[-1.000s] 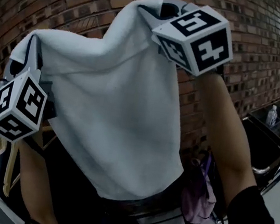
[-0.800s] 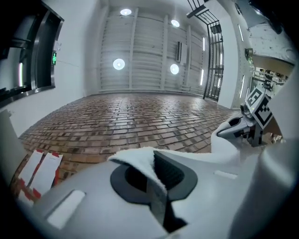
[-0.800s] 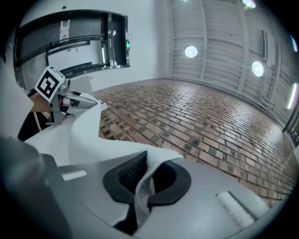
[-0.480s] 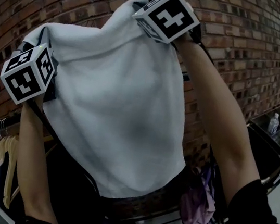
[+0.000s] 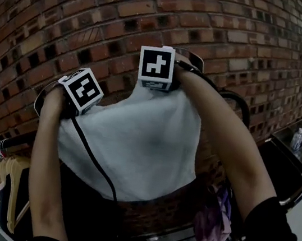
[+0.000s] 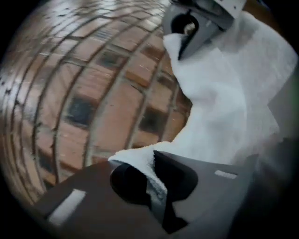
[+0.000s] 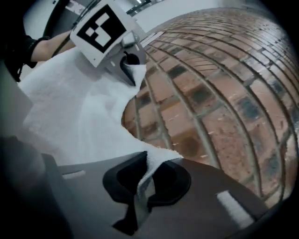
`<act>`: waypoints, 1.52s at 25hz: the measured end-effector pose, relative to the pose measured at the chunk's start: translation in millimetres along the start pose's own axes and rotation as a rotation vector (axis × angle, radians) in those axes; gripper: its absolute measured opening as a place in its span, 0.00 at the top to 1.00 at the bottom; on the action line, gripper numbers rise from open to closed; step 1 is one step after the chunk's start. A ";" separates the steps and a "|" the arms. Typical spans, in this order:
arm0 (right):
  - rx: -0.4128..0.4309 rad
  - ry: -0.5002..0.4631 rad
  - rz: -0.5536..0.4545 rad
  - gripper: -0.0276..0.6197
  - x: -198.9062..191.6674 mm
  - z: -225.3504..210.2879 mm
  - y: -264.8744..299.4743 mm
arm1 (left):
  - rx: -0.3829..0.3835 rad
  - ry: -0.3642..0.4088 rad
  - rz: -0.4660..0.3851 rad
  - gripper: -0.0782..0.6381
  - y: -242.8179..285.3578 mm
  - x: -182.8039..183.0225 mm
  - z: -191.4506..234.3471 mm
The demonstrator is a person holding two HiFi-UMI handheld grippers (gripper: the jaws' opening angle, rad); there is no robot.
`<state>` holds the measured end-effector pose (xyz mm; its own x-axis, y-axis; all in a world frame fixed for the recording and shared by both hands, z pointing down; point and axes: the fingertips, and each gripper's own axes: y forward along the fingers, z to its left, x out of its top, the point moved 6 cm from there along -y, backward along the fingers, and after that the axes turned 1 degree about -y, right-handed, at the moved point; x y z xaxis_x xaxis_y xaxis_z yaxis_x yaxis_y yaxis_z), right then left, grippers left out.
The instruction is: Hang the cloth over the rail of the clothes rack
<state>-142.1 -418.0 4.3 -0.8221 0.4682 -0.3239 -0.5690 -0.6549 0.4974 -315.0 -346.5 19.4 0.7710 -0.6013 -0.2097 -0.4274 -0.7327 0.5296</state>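
A white towel-like cloth (image 5: 136,143) hangs stretched between my two grippers in front of the brick wall. My left gripper (image 6: 152,184) is shut on one top corner, and its marker cube (image 5: 82,89) shows in the head view. My right gripper (image 7: 142,184) is shut on the other top corner under its cube (image 5: 156,67). The cloth's upper edge sags between them (image 7: 79,116). Each gripper view shows the other gripper across the cloth (image 6: 196,23). The dark rail (image 5: 8,144) of the clothes rack runs low at the left, below and left of the cloth.
Several hangers with garments (image 5: 3,190) hang from the rail. A black cable (image 5: 93,162) drops from the left gripper across the cloth. A purple bag (image 5: 213,212) hangs at lower right, and a metal cart with a bottle (image 5: 298,137) stands far right.
Both grippers have moved forward toward the brick wall and lower in the head view, taking the cloth along. The cloth no longer fills the view, and the grippers stand closer together.
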 end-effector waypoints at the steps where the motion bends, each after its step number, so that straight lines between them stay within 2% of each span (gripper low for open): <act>1: 0.053 -0.018 0.001 0.94 0.3 8.0 5.5 | -0.079 0.060 0.028 0.85 9.0 -0.9 -11.3; 3: 0.141 -0.053 0.018 0.93 -0.8 22.2 11.7 | -0.204 0.112 0.048 0.84 18.9 -1.6 -26.6; 5: 0.210 -0.091 0.044 0.91 -2.5 32.9 16.0 | -0.235 0.119 0.035 0.80 20.1 -0.5 -29.6; 6: 0.229 -0.114 0.063 0.83 -4.0 35.6 18.0 | -0.234 0.121 0.022 0.75 19.2 0.7 -29.3; 7: 0.238 -0.137 0.082 0.68 -5.5 36.8 19.6 | -0.231 0.124 0.006 0.69 18.1 2.2 -29.0; 8: 0.234 -0.158 0.093 0.65 -5.9 36.9 20.4 | -0.227 0.126 -0.009 0.63 16.9 3.7 -28.7; 12: 0.171 -0.204 0.048 0.64 2.1 34.2 16.4 | -0.161 0.136 -0.081 0.60 9.2 10.8 -22.6; 16: 0.165 -0.179 -0.004 0.62 7.5 31.7 11.4 | -0.047 0.162 -0.198 0.56 -3.0 20.1 -7.7; 17: 0.170 -0.175 -0.007 0.62 7.2 32.3 11.4 | -0.054 0.162 -0.243 0.54 -5.9 23.4 -7.7; 19: 0.201 -0.167 -0.003 0.59 5.2 35.7 11.6 | -0.121 0.150 -0.321 0.46 -9.3 28.2 -13.2; 21: 0.226 -0.150 0.010 0.56 2.0 37.4 11.7 | -0.162 0.144 -0.332 0.37 -9.0 27.3 -16.2; 23: 0.221 -0.125 0.045 0.55 -6.0 35.4 12.7 | -0.172 0.139 -0.312 0.30 -6.9 23.7 -16.6; 26: 0.219 -0.070 0.076 0.55 -17.9 33.5 14.3 | -0.197 0.093 -0.260 0.25 -5.6 12.3 -11.9; 29: 0.199 -0.045 0.109 0.56 -26.2 30.5 15.9 | -0.260 0.036 -0.231 0.25 -11.2 -2.7 -2.2; 32: 0.160 -0.031 0.151 0.57 -33.1 24.3 14.6 | -0.340 -0.028 -0.246 0.23 -21.6 -19.0 4.8; 34: 0.155 -0.013 0.144 0.58 -32.3 23.6 13.1 | -0.328 -0.054 -0.233 0.22 -23.3 -29.2 10.1; 36: 0.198 0.015 0.148 0.58 -32.4 30.7 14.0 | -0.343 -0.084 -0.248 0.22 -24.0 -38.3 12.0; 38: 0.227 0.029 0.199 0.59 -39.3 35.2 17.0 | -0.371 -0.128 -0.295 0.21 -24.8 -46.4 15.6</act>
<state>-118.8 -426.7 53.8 -0.9191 0.3248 -0.2232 -0.3801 -0.5815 0.7193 -347.5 -305.4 3.2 0.7596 -0.4370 -0.4817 0.0152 -0.7285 0.6849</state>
